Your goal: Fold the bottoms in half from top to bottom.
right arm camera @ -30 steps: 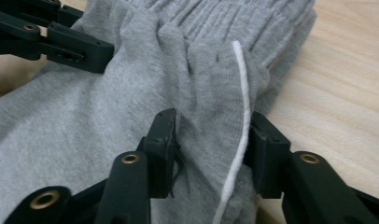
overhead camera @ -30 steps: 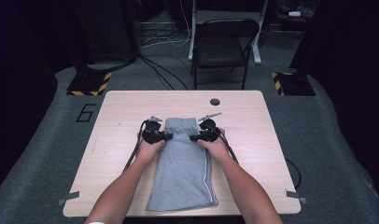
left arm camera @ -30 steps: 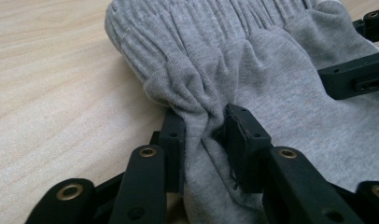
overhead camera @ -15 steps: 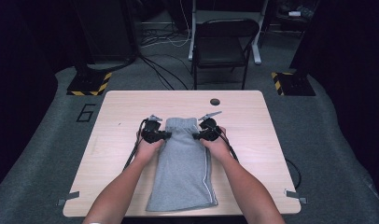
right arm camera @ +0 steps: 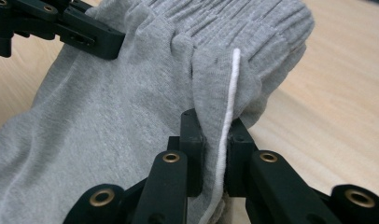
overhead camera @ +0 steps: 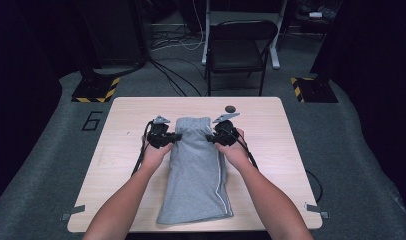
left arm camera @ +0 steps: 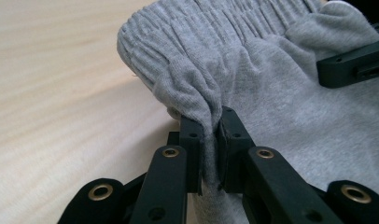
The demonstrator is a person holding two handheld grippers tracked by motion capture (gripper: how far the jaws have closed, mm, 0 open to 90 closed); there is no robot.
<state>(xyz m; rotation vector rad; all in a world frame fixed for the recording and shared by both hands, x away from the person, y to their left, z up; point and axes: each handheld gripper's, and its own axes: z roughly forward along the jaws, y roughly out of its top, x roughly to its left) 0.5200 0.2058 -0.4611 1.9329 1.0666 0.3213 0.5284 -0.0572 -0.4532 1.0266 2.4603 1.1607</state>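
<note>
Both grippers closed since earlier frame, left gripper (left arm camera: 210, 140) and right gripper (right arm camera: 215, 144) clamped on folded grey jersey shorts (overhead camera: 196, 170) beside elastic waistband (overhead camera: 193, 121), mid-table. You: lift evenly, keep waistband taut.

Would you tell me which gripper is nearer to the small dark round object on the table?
Right. The right gripper sits just below the small dark object, pinching the grey shorts; the left gripper grips their opposite edge, farther away.
</note>
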